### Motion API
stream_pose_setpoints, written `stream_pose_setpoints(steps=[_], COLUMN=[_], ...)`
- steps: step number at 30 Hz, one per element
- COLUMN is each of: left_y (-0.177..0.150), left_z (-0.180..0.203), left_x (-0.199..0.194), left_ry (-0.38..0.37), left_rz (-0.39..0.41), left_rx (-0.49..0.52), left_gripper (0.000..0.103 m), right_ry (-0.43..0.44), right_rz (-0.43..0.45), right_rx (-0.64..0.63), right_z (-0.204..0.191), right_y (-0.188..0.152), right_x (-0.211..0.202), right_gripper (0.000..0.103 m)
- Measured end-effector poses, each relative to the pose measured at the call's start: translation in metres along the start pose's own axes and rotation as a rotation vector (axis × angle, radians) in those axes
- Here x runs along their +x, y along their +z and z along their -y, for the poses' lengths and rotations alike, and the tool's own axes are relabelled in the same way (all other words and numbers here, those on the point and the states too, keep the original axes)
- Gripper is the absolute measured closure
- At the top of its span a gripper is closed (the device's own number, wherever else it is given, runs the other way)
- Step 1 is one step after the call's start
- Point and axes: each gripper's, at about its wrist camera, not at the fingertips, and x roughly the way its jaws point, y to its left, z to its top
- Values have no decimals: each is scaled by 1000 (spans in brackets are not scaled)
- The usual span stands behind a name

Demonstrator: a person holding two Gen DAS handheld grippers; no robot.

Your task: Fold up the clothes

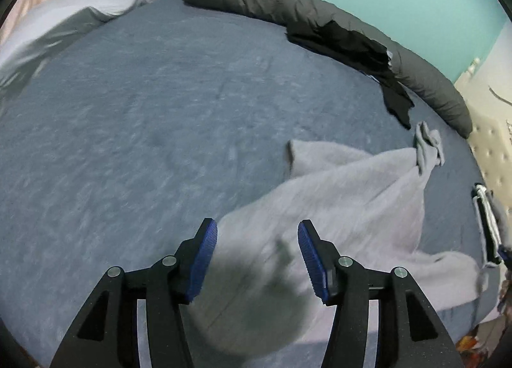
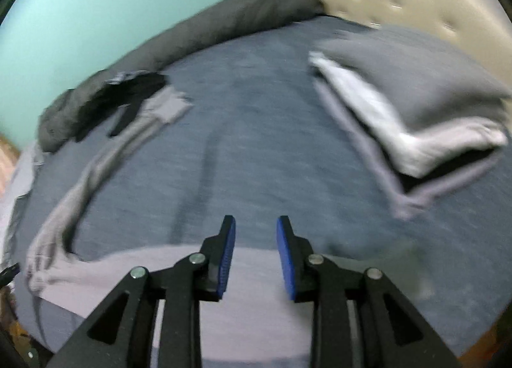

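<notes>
Left claw (image 1: 257, 240) wide, empty above grey garment (image 1: 352, 182); right claw (image 2: 256, 237) narrow, empty.

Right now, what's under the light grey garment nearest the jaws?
The blue-grey bedsheet shows all around the light grey garment, so the garment lies on the sheet. Whether anything else sits beneath it cannot be seen; the fabric covers that patch. Both sets of jaws stand open above it, empty.

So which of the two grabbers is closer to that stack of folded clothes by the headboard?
Right. The folded stack lies just ahead and to the right of the right gripper; the left gripper hangs over the spread grey garment, farther off.
</notes>
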Motion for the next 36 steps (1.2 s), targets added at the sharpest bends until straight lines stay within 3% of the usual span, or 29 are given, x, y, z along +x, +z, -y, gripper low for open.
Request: stream_pose_setpoints(steps=[2,6,13,17,20,24,27,32,36], left_y=[8,31,53,58,59,59,59,63,82], left_z=[28,36,42,44,48,56,65,81,78], left_x=[13,51,94,108,116,120,117,99,62], left_ry=[-4,-13,-21,-46,-76,-123,-141,-75,-14], left_rz=[-16,-47,-102,-139,-157,-159,-154,-97,38], left_rx=[13,24,10,15,19,27,51,124,108], left_gripper=[45,45,46,49,76,87,101,101,101], right_ry=[69,202,353,384,396,406,410,450,466], right_rz=[-7,-24,-60,-72,-74,-43,-86,-71,-49], right_rx=[-24,-56,-75,-63,-28,-21,-16,-70,-103], right_z=[-44,-119,-193,-206,-206,-207,-212,-230,-239], right_y=[8,12,-20,-44,-61,-78,-80,-83,-86], right_x=[16,50,117,143,153,157,165,157,152], right_gripper=[67,67,67,67,67,67,67,67,67])
